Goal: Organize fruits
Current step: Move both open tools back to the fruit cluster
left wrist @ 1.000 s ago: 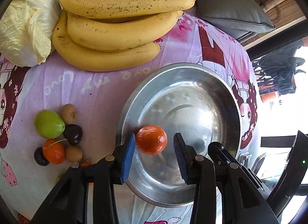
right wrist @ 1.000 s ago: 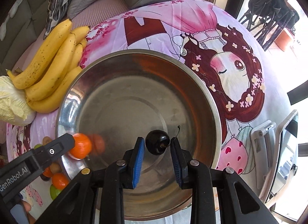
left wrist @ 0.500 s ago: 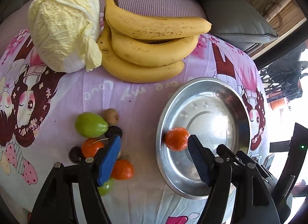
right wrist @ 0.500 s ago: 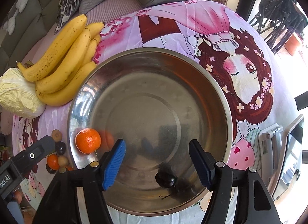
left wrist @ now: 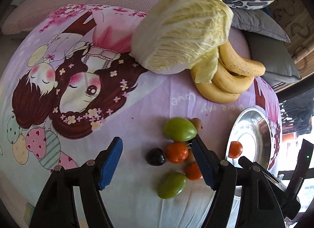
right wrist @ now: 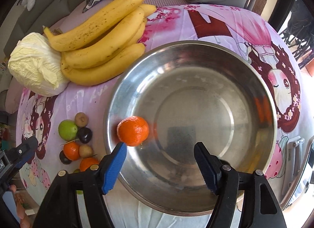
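A steel bowl (right wrist: 261, 94) sits on the pink cartoon cloth and holds one orange mandarin (right wrist: 133, 131) by its left wall; the dark plum dropped there is hidden behind my right gripper. The bowl (left wrist: 263, 130) and mandarin (left wrist: 235, 149) also show at the right of the left wrist view. My right gripper (right wrist: 160, 166) is open and empty over the bowl's near rim. My left gripper (left wrist: 157, 163) is open and empty over a cluster of small fruit: a green fruit (left wrist: 179, 129), a mandarin (left wrist: 176, 152), a dark plum (left wrist: 156, 156), another green fruit (left wrist: 171, 185).
A bunch of bananas (right wrist: 102, 41) and a napa cabbage (right wrist: 37, 65) lie at the back left of the bowl. Grey cushions (left wrist: 270, 55) lie behind the table. A phone stand (right wrist: 294, 153) is at the right edge.
My left gripper has swung left from the bowl, leaving the mandarin in it, and now hangs over the fruit cluster. My right gripper released the dark plum into the bowl and opened wide.
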### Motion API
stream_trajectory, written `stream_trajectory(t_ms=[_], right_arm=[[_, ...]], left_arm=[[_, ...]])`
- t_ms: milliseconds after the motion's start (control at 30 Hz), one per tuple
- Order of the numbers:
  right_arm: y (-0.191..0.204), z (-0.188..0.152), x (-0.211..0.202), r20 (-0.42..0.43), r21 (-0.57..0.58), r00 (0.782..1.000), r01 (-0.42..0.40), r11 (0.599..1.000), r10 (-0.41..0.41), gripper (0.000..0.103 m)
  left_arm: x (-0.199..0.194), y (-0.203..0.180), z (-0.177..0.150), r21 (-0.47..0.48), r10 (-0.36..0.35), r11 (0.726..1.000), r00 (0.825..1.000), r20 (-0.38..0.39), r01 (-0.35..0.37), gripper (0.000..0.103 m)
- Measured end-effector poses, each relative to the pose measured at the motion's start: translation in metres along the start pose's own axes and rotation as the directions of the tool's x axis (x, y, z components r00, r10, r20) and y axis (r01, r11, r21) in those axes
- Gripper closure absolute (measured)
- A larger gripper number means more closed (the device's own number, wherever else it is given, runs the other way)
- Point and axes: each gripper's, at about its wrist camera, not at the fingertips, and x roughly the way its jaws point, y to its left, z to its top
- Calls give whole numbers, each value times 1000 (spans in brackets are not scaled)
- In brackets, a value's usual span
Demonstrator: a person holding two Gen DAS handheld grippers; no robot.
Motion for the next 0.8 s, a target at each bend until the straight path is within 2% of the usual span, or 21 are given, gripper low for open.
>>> stream_trajectory(t_ms=[167,300,400,433,667,800], right_arm=[[41,-5,5,-19,-81,998,-59,995,58,28],[66,-9,9,-16,-129,999,-49,990,47,29],[80,-11,12,-20,-148,998,-56,987,53,28],[84,-12,12,-20,-154,998,-56,986,53,28],[102,-17,12,-16,-187,997,-73,980,71,28],[102,-14,13,0,-180,998,-62,982,63,28]], left_arm=[[-6,38,5,-79,43,996,999,25,-41,29],[-4,55,3,-120,50,992,999,23,-47,28],[-2,61,1,-134,68,989,997,34,-62,18],[-3,63,1,-140,69,988,997,39,-63,18],[-2,68,1,-155,64,986,996,68,-53,17],[4,67,3,-153,14,988,998,64,-5,16]])
